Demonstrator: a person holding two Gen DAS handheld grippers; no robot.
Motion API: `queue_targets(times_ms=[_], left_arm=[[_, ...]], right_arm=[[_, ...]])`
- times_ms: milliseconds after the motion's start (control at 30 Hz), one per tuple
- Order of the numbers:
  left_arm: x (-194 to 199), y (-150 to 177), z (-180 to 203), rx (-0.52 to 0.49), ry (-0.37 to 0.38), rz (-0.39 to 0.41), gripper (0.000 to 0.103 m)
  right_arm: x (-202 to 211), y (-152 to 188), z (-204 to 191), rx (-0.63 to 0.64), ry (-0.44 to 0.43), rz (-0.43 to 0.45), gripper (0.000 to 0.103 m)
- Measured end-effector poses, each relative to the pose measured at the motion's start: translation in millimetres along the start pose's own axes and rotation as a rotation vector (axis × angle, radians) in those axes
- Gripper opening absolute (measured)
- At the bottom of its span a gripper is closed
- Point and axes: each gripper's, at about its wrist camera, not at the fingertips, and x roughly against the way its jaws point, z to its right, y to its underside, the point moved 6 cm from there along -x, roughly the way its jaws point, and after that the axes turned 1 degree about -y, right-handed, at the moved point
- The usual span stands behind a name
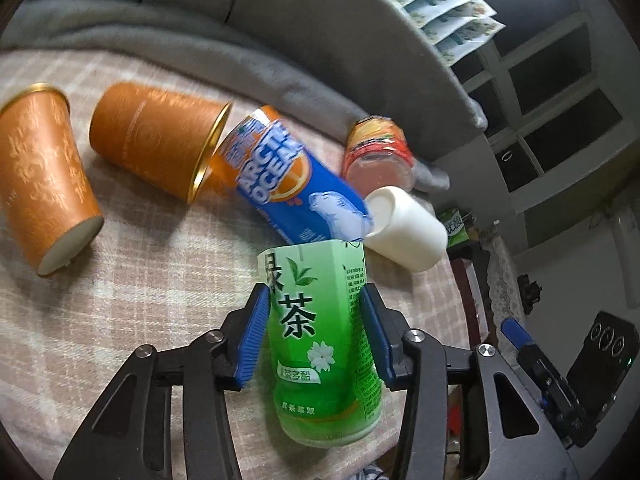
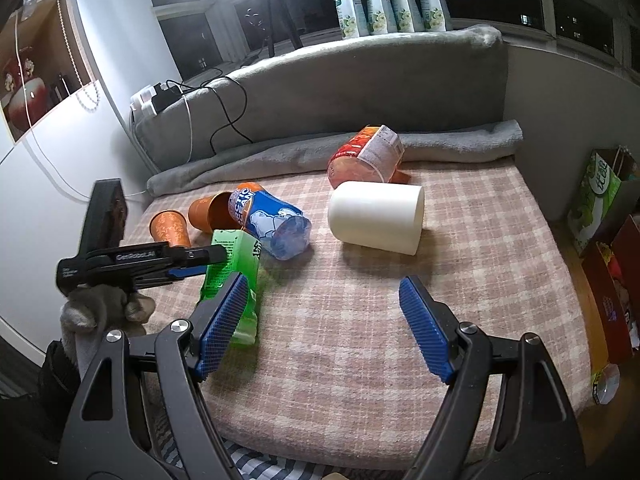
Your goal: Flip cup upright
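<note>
My left gripper (image 1: 316, 320) is shut on a green tea cup (image 1: 320, 340), one blue pad on each side of it. From the right wrist view the green cup (image 2: 234, 280) stands roughly on end at the left of the checked blanket (image 2: 360, 340), with the left gripper (image 2: 220, 258) reaching in from the left, held by a gloved hand (image 2: 104, 308). My right gripper (image 2: 322, 282) hangs open over bare blanket, nothing between its pads. A white cup (image 2: 376, 218) lies on its side ahead of it.
A blue Arctic Ocean cup (image 1: 296, 184), an orange cup (image 1: 156, 140) and a red-labelled clear cup (image 2: 368, 156) lie on their sides. Another orange cup (image 2: 170, 228) stands at the far left. A grey cushion (image 2: 360, 80) backs the blanket; boxes (image 2: 612, 288) sit at the right.
</note>
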Motion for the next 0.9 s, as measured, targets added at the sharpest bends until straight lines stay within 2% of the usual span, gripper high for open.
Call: queue_targets(times_ms=[133,200,267,300,333,400,500,633,900], left_arm=[[6.4,0.5,12.4,-0.073,-0.035,0.045,0.037],[-0.6,-0.7,12.8,-0.073,-0.044,0.027,0.037],[-6.7,-4.0,4.5,-0.043,-0.086,0.015,0.037],[-8.1,-6.8,0.0,-0.024,-0.087,0.010,0.041],[-8.5,-8.5,-2.5,-0.009,-0.090,0.004,0.051],[-10.0,-12.2,-7.6,0.014,-0.108,-0.007,0.061],[-20.7,-16.8,-9.6,0.005,-0.126,-0.047,0.062],[-41.6,-19.6,-15.6,0.054,-0.112,-0.108,0.062],[-43.8,-14.2,-7.6,0.037,-0.080,-0.109,0.058]], right_arm=[[-2.4,0.3,1.3,-0.003,-0.004,-0.005,0.081],[-6.8,0.1,2.6,-0.015,-0.012,-0.015,0.081],[-8.8,-0.8,3.2,-0.024,-0.017,-0.012,0.081],[-8.2,-1.0,2.5,-0.022,-0.018,-0.008,0.081],[-7.5,-0.9,1.8,-0.018,-0.017,-0.003,0.081],[-6.6,-0.2,0.1,-0.005,-0.008,0.005,0.081],[-7.3,0.2,0.3,-0.002,-0.001,0.009,0.081],[-7.0,1.3,2.3,-0.012,0.000,0.009,0.081],[-2.8,1.7,7.1,-0.005,0.031,0.016,0.081]])
